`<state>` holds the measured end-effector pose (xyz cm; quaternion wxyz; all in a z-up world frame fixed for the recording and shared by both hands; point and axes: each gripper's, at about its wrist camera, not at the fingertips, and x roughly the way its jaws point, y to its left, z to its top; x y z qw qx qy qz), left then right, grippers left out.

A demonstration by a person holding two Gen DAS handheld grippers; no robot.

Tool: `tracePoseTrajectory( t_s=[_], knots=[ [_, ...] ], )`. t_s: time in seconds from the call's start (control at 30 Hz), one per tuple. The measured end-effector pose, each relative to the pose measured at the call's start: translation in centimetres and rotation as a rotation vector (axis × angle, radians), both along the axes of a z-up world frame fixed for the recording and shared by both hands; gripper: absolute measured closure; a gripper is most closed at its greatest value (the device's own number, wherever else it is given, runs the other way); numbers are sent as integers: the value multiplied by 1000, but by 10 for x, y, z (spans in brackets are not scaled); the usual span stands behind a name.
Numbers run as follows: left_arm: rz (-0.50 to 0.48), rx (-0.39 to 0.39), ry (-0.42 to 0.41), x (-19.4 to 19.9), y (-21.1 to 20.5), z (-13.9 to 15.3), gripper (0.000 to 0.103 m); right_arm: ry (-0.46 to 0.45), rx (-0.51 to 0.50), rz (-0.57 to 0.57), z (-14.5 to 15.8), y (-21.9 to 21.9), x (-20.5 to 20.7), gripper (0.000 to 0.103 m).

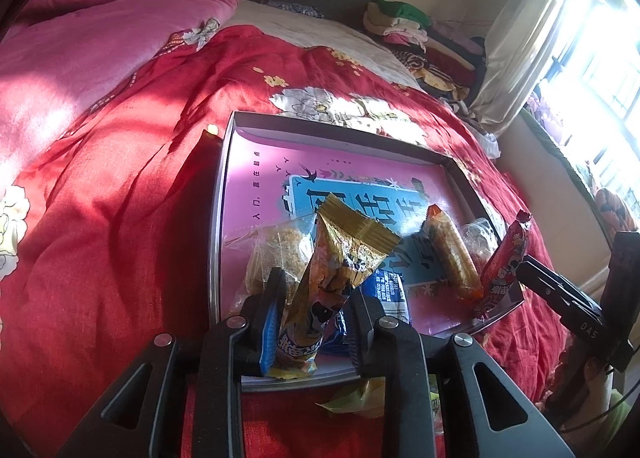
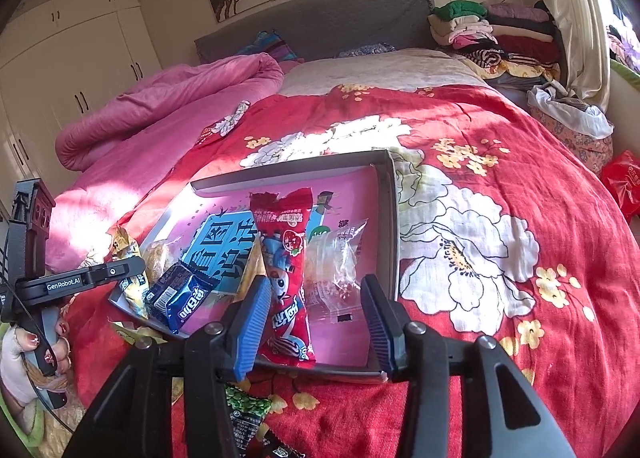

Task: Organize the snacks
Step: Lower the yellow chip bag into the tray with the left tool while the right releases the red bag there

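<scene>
Gold-foil snack lower centre, leaning up between my left gripper jaws, narrowly parted, seemingly no squeeze | red snack rests against right gripper's left pad, jaws wider, loose | both over pink box: drop-off

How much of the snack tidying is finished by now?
Partly done. Already lying in the shallow pink-lined box: a dark blue biscuit packet, an orange snack stick and clear-wrapped cakes. In hand: a gold foil packet stands between the left tool, a red strawberry packet between the right tool, both open. Left: a green packet on the red bedspread.
</scene>
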<state>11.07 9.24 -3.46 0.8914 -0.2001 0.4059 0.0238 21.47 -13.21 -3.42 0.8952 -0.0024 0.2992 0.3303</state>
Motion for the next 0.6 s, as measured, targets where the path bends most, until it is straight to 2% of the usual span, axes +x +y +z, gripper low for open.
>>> tracePoseTrajectory(
  t_s=[0.2, 0.6],
  knots=[
    [11, 4, -16, -3, 2, 6, 57, -19, 1, -5, 3, -1, -3, 52],
    [38, 18, -68, -8, 5, 18, 50, -45, 8, -13, 9, -4, -7, 48]
  ],
)
